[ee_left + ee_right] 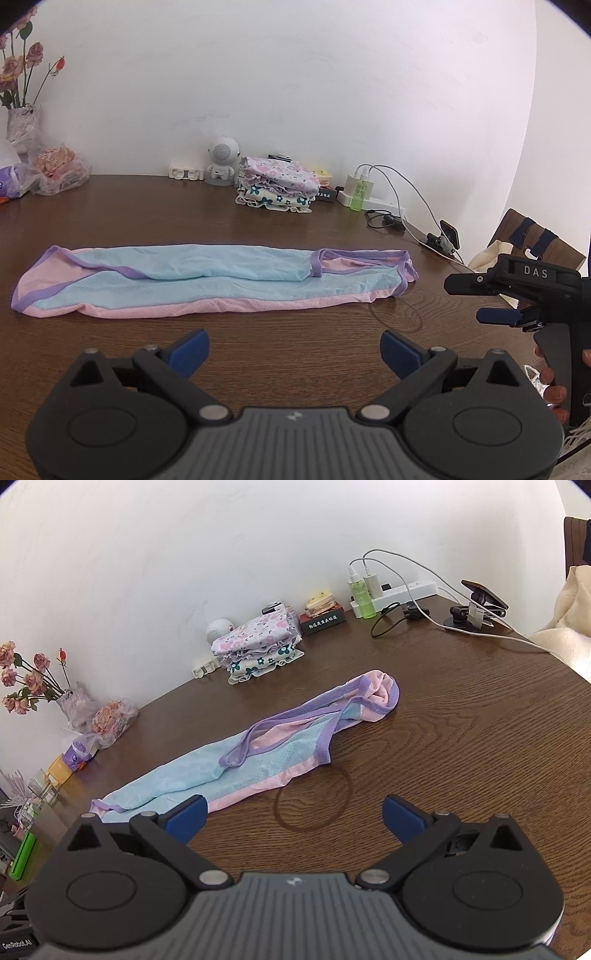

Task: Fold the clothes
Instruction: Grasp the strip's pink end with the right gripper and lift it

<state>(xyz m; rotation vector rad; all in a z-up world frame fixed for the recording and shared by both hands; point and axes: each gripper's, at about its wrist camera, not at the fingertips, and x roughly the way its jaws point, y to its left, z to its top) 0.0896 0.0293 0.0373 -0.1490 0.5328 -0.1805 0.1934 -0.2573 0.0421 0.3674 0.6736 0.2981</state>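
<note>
A light blue and pink mesh garment with purple trim [207, 278] lies folded into a long narrow strip across the brown wooden table [295, 350]. In the right wrist view the same garment [258, 753] runs diagonally, its strap end toward the far right. My left gripper [294, 349] hovers in front of the strip's middle, open and holding nothing. My right gripper [293, 818] is open and empty too, near the strip's strap end. In the left wrist view the right gripper [471, 300] appears at the right edge, held by a hand.
A stack of folded floral clothes [277, 186] sits at the back by the wall, beside a small white robot figure [221, 158]. A power strip with chargers, cables and a green bottle [360, 192] lies back right. A flower vase [22, 122] and wrapped packets stand back left.
</note>
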